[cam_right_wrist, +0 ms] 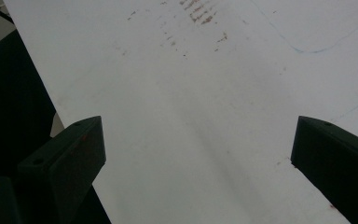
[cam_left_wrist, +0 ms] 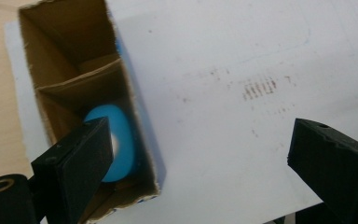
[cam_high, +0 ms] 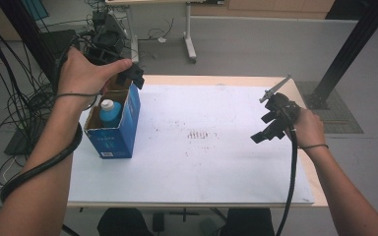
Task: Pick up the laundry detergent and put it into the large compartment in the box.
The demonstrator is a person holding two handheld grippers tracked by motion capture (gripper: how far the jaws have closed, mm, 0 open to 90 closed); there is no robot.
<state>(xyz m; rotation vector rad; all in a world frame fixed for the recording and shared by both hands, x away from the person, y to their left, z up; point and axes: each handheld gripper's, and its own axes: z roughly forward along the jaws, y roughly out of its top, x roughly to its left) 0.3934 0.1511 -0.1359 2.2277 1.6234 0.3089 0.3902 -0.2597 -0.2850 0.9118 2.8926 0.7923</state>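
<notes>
A blue cardboard box [cam_high: 120,125] stands open-topped at the table's left side, and a cardboard divider splits its inside. A blue bottle with a white cap [cam_high: 109,112] stands in its near compartment, seen from above as the bottle [cam_left_wrist: 116,140] in the left gripper view. My left gripper [cam_high: 134,77] hovers over the box's far end, open and holding nothing. My right gripper [cam_high: 266,129] hangs above the white sheet [cam_high: 202,147] at the right, open and empty, its jaws wide apart over the bare sheet [cam_right_wrist: 191,116].
Brown smudge marks [cam_high: 199,134] dot the sheet's middle. The wooden table edge [cam_high: 216,77] runs along the far side. Cables [cam_high: 10,108] and equipment lie on the floor at left, and a black post [cam_high: 349,46] rises at the far right.
</notes>
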